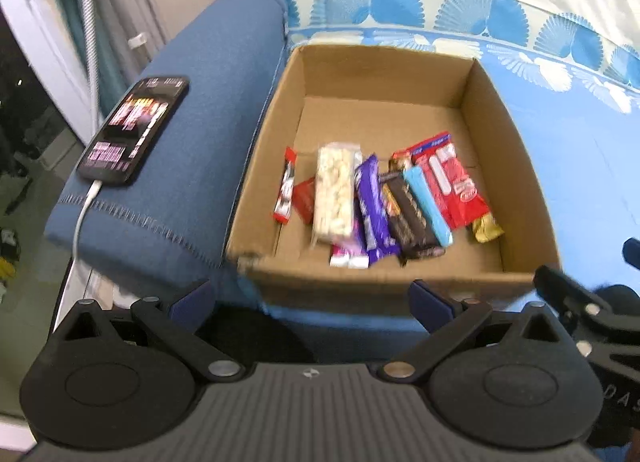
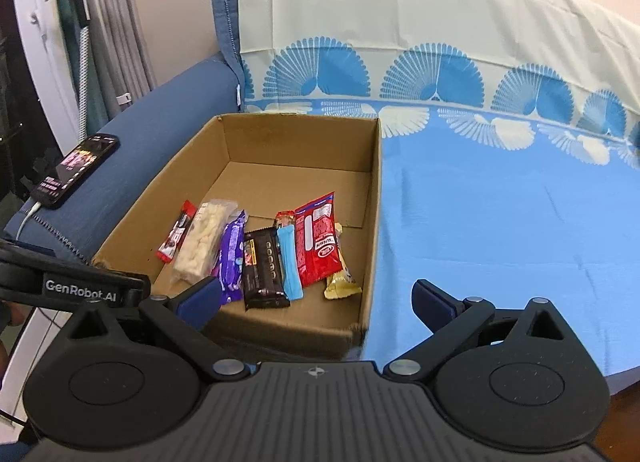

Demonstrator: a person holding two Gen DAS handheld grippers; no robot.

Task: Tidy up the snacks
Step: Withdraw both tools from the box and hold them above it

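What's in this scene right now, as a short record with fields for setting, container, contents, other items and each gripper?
setting: sofa under a blue patterned cover
container: open cardboard box
contents: snack bars side by side, including purple bar, dark bar, light blue bar, red packet
other items: charging phone on armrest
left gripper: open, empty
right gripper: open, empty

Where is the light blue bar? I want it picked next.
In both views, the light blue bar lies in the cardboard box, between the dark chocolate bar and red packet.
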